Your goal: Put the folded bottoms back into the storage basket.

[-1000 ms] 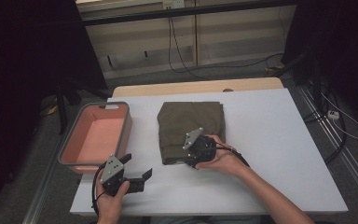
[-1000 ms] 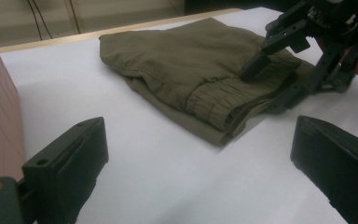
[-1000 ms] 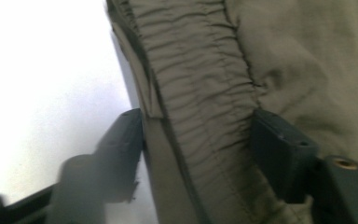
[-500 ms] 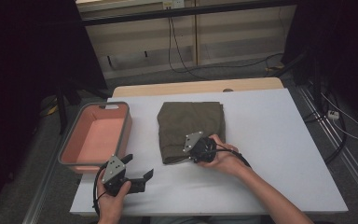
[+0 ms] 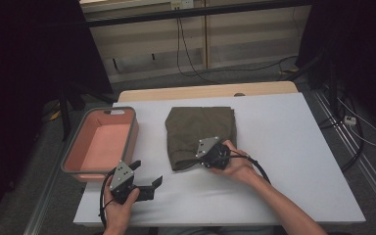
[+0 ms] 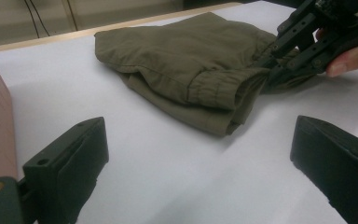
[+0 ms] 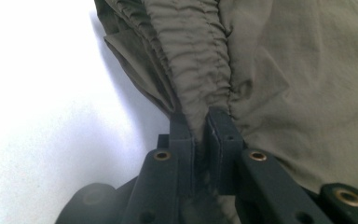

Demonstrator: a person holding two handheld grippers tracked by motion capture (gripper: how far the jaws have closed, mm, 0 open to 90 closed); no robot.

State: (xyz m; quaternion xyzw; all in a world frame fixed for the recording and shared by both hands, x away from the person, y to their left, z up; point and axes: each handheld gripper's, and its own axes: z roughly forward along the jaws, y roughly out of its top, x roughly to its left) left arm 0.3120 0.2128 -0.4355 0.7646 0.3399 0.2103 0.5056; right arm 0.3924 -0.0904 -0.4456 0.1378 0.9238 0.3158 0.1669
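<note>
**Folded olive trousers pinched at the waistband, ready to lift**

The folded olive trousers [image 5: 200, 134] lie in the middle of the white table [image 5: 284, 147], just right of the pink bin [image 5: 100, 147], touching nothing else. The right gripper [image 5: 199, 159] has just been closing, and its jaws now stand narrow with the gathered elastic waistband [image 7: 200, 70] clamped between them; the right gripper view shows the cloth bunched up from the pads. So the step in hand looks like the grasp at the near edge of the garment, now made.

The right hand [image 5: 237, 166] lies low over the table, palm wrapped round the gripper body, jaws pointing left into the near edge of the fabric. The left gripper [image 5: 147, 182] rests near the table's front left corner, beside the bin, its jaws spread wide with nothing between them, aimed toward the trousers.

The next move probably calls for a lift or drag of the pinched edge, likely with the left gripper taking a second hold so the layers do not spill open.
</note>
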